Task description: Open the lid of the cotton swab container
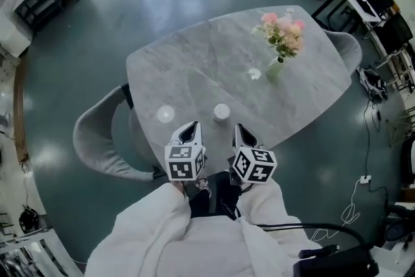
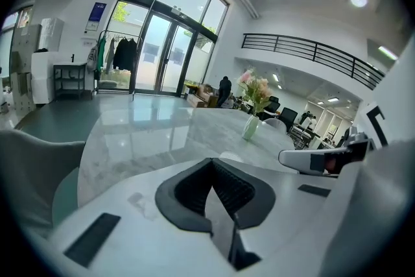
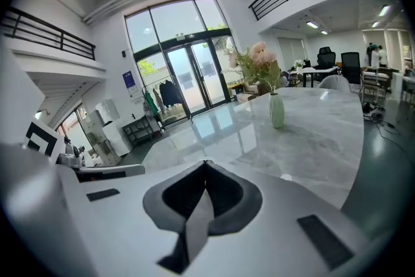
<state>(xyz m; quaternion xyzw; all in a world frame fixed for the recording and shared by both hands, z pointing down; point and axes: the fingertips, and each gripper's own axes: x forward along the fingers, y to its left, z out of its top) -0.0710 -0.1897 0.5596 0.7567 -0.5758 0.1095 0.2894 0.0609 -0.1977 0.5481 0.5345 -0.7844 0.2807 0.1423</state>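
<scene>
No lettering is legible anywhere; the small blue rectangular wall sign [image 2: 97,12] beside the tall glass doors [image 2: 162,52] is too small to read.

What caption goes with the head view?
Left gripper and right gripper, both shut, face a round white container on a marble table.

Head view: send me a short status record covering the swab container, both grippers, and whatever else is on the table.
container: cotton swab container, small, round, white, standing near the table's near edge
lid: looks on; too small to be sure
left gripper: jaws together, empty, short of the container
right gripper: jaws together, empty, short of the container
table: grey marble top
other: vase of pink flowers toward the far side; grey chair at the left
</scene>
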